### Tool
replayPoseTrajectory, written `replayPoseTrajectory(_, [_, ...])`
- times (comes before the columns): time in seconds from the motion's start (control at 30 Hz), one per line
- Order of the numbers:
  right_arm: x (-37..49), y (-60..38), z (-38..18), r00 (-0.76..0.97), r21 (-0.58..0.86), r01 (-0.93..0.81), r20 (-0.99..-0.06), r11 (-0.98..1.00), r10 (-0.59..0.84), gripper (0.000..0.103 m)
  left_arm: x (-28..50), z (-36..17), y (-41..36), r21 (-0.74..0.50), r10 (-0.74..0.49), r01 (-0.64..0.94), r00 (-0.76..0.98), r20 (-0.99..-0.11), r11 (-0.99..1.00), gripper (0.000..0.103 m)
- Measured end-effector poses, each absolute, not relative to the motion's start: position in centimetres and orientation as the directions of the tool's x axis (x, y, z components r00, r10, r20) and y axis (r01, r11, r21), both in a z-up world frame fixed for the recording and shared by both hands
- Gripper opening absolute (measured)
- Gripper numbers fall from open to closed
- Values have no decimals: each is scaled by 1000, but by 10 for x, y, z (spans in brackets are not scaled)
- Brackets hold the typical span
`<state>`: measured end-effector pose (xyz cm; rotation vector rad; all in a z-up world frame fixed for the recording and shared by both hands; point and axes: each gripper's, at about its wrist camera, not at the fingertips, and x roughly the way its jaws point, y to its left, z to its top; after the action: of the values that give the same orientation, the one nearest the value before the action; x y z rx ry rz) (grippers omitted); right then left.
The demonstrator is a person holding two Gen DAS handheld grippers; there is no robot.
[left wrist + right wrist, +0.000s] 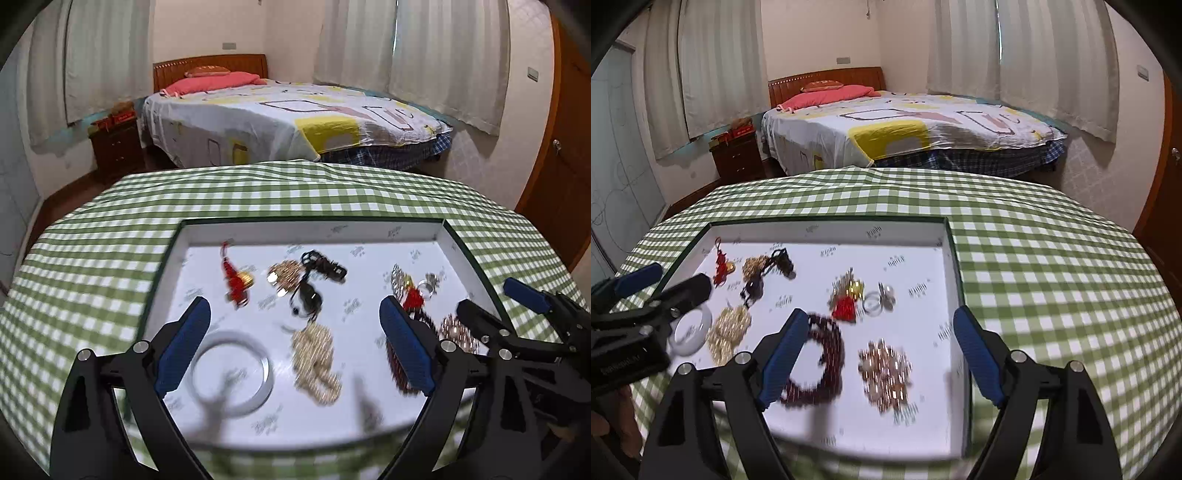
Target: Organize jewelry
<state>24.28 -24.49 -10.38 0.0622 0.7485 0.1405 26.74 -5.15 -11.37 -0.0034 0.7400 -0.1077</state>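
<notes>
A white tray with a green rim [310, 221] lies on the checked cloth and holds loose jewelry. My left gripper [295, 306] hangs open over its near left part, above a white bangle [232, 373] and a gold chain [317, 358]. Farther back lie a red tassel charm [234, 282] and black beads [306, 301]. My right gripper [880, 314] is open over the near right part, above a dark red bead bracelet [827, 354] and a rose-gold chain heap [886, 373]. A clear ring [875, 302] and a red charm [846, 306] lie beyond. Neither gripper holds anything.
The green-and-white checked tablecloth [1052, 277] spreads around the tray, widest on the right. Behind the table stand a bed [295, 114], a dark nightstand [116, 147] and a wooden door [565, 166]. A hand [613, 417] shows at the left edge of the right wrist view.
</notes>
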Motion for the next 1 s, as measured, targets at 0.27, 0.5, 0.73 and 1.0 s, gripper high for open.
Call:
replayPoseTrajectory(0.27, [205,-249,-91,742,101,-92,-656,991,136,81,215,-94,-30,-34,-60,50,755,-653,998,93])
replayPoseTrajectory(0.5, [170,-247,-68,768,94,-104,-625,990,140,83,167,-60,-12,-37,-32,12,802,-597,999,97])
replayPoseTrajectory(0.73, [134,-242,-33,812,87,-127,-564,988,154,84,126,-28,-6,-10,9,-17,838,-545,1000,98])
replayPoseTrajectory(1.0, [101,-241,-1,847,80,-148,-504,986,168,84,85,3,-3,2,31,-34,869,-494,999,98])
